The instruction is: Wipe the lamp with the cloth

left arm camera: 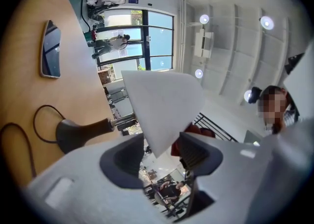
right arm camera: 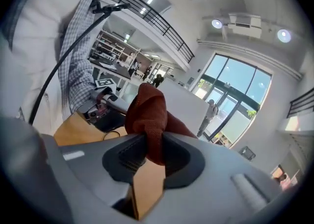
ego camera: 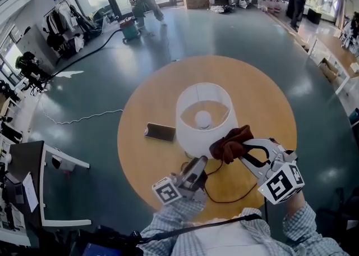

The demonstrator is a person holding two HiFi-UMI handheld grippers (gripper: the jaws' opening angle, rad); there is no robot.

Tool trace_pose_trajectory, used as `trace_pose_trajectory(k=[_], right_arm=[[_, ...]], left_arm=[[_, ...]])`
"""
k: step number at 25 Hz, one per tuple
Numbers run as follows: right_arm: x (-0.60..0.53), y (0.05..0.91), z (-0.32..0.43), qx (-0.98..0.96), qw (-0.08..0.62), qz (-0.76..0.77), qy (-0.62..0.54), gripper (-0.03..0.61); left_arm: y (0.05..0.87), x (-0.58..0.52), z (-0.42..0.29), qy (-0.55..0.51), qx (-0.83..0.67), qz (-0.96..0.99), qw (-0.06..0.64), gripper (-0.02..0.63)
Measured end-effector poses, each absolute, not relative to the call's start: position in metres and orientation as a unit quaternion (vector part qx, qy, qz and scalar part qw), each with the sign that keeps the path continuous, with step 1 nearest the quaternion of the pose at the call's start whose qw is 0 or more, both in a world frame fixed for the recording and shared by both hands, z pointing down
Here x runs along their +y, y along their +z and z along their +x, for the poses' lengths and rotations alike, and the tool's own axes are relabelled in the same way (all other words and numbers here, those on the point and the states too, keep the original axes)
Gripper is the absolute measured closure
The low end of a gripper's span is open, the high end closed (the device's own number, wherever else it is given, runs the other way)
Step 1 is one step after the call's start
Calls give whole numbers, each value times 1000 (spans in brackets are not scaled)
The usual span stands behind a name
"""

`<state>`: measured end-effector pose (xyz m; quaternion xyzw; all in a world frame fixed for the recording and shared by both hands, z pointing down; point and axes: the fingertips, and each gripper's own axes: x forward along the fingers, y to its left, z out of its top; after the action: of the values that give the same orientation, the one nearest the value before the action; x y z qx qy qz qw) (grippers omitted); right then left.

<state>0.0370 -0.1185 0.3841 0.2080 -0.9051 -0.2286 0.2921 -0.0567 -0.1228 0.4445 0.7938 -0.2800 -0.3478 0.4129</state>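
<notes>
**Cloth at the lamp shade, left jaws loose around its rim**

The round wooden worktop (ego camera: pixel 151 95) carries the white lamp (ego camera: pixel 188 131) near its middle. Your left gripper (left arm camera: pixel 162 156) is at the near rim of the shade. Its jaws stand apart with the shade's edge between them, and the pads do not press on it. Your right gripper (right arm camera: pixel 149 156) has its jaws clenched on the dark red cloth (ego camera: pixel 230 144), bunched just at the shade's near right side. A phone (ego camera: pixel 160 132) lies flat just left of the lamp. A thin black cable (ego camera: pixel 224 200) curls near you.
</notes>
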Motion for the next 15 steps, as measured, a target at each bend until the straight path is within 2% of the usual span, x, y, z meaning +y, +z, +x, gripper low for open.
trace_pose_trajectory(k=[4, 7, 11, 15], right_arm=[[-122, 395, 43, -915, 272, 231, -188, 491], [-122, 401, 43, -919, 264, 236, -176, 491], [-122, 398, 47, -921, 258, 236, -173, 491], [-121, 399, 49, -923, 255, 234, -171, 491]], left_arm=[[456, -109, -58, -302, -301, 808, 406, 388], [467, -99, -80, -248, -341, 826, 374, 387], [455, -97, -114, -147, -391, 861, 291, 383], [412, -110, -138, -25, -425, 889, 167, 383]])
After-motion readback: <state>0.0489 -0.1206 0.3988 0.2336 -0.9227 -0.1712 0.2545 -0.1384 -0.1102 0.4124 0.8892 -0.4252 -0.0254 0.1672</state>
